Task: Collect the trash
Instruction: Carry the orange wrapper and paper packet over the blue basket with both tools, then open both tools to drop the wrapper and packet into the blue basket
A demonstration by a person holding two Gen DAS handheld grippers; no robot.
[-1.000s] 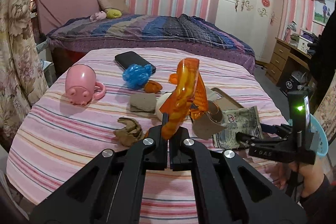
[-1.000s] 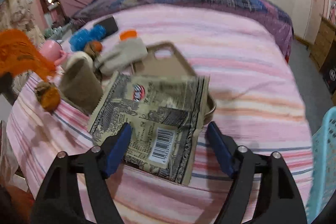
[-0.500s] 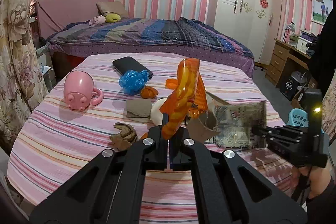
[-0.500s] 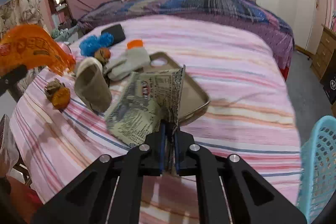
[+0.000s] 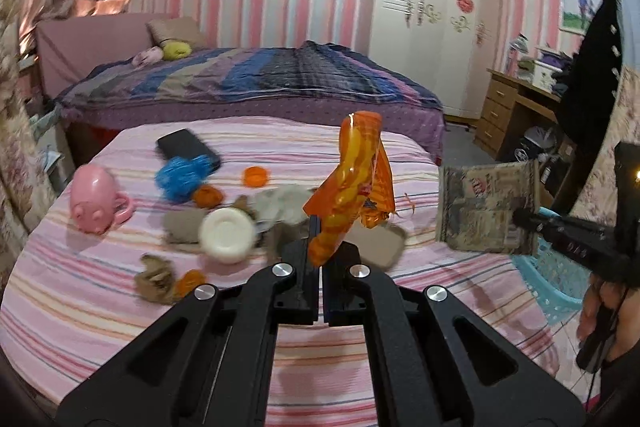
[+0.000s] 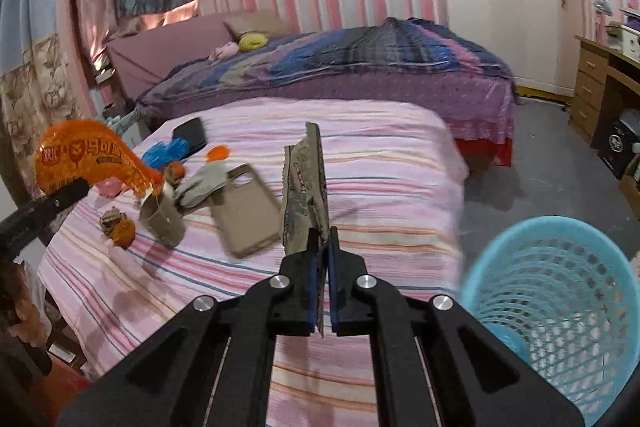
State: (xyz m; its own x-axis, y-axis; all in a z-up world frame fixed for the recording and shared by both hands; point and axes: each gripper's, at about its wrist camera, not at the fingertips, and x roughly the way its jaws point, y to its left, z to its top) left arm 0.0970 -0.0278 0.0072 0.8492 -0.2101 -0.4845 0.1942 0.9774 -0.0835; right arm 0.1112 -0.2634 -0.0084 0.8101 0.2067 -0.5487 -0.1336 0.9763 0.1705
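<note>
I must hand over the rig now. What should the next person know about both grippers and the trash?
Left gripper: jaws shut on the orange wrapper, held above the table.
Right gripper: jaws have just closed on the grey printed packet, lifted off the table.
Blue basket: beside the table, at the right; nothing seen dropped in it yet.
Left on the table: cardboard tube, crumpled brown paper, blue plastic wad, orange scraps.
Next, probably: drop both pieces into the basket, then collect the rest.
</note>
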